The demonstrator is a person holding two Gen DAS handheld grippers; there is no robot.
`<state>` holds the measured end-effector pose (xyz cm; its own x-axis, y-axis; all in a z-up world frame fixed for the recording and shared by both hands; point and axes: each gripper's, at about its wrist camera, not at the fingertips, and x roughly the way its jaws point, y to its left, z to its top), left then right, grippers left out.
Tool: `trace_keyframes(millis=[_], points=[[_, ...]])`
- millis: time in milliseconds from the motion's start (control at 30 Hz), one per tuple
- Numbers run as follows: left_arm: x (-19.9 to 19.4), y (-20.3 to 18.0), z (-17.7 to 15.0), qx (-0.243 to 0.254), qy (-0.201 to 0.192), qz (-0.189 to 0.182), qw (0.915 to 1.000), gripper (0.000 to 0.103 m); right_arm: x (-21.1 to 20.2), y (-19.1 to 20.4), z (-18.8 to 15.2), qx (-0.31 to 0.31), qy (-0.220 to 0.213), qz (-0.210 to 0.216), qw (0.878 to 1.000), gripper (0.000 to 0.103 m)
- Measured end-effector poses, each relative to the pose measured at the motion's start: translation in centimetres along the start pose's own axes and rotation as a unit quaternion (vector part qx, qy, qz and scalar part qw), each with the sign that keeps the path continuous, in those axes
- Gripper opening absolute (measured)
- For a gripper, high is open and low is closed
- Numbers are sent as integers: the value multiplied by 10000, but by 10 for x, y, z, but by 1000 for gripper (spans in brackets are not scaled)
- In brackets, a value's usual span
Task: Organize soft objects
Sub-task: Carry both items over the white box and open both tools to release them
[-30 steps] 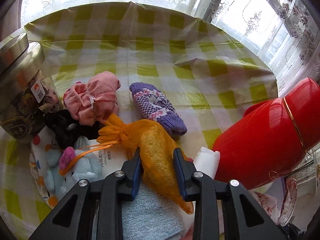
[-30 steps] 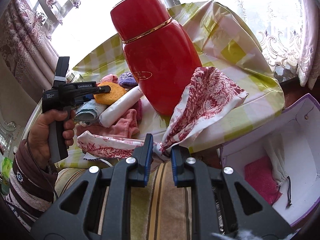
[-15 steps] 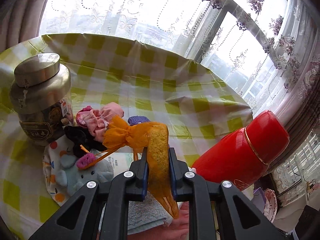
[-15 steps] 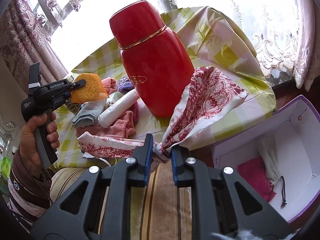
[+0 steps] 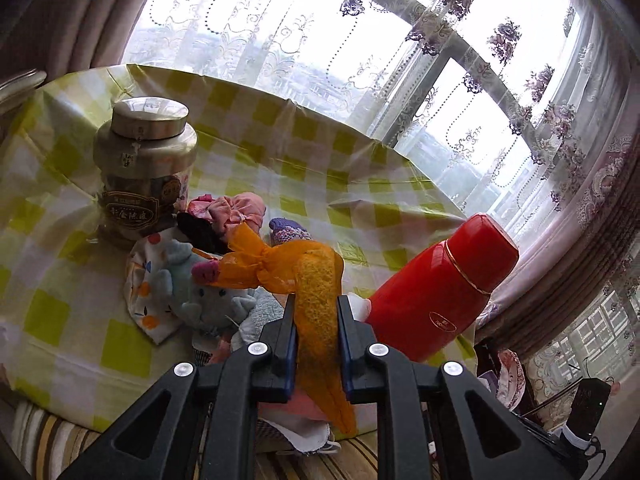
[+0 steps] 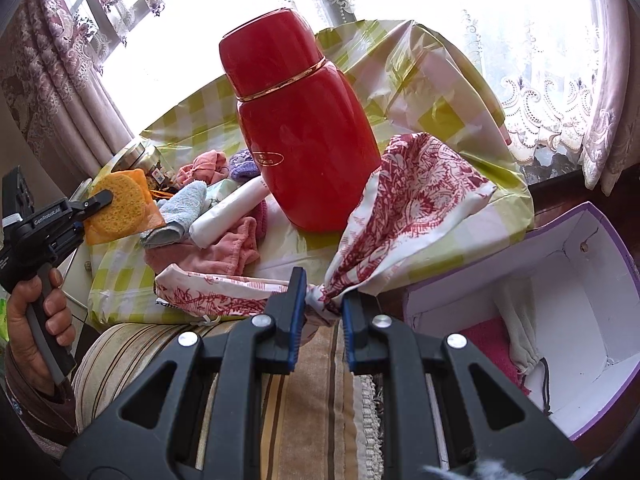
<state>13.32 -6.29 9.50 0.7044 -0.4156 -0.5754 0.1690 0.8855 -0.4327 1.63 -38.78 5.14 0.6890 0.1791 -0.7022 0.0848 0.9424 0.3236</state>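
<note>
My left gripper is shut on an orange mesh pouch with a yellow sponge inside, held up above the table; the pouch also shows in the right wrist view. My right gripper is shut on a red-and-white patterned cloth bag at the table's near edge. On the table lie a pink scrunchie, a purple knit mitten, a blue plush elephant, a blue towel, a white roll and a pink cloth.
A red thermos stands on the checked tablecloth beside the pile. A metal-lidded jar stands at the left. An open purple box with a pink cloth and a drawstring pouch sits low right. A striped cushion lies below.
My left gripper has closed on the orange pouch and lifted it up and back from the pile. My right gripper has stayed put, holding the patterned bag.
</note>
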Motion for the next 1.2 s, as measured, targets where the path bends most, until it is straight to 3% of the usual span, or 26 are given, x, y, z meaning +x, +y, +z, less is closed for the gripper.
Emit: trace_keyframes(millis=[267, 667, 1200], points=[[-35, -19, -19, 124, 1, -241, 9996, 17, -22, 4, 1, -108, -243, -75, 9996, 20], [-47, -69, -52, 458, 315, -771, 9955, 17, -58, -16, -3, -139, -466, -342, 9982, 20], [-60, -106, -67, 868, 405, -910, 9912, 17, -83, -29, -6, -144, -684, -555, 9960, 20]])
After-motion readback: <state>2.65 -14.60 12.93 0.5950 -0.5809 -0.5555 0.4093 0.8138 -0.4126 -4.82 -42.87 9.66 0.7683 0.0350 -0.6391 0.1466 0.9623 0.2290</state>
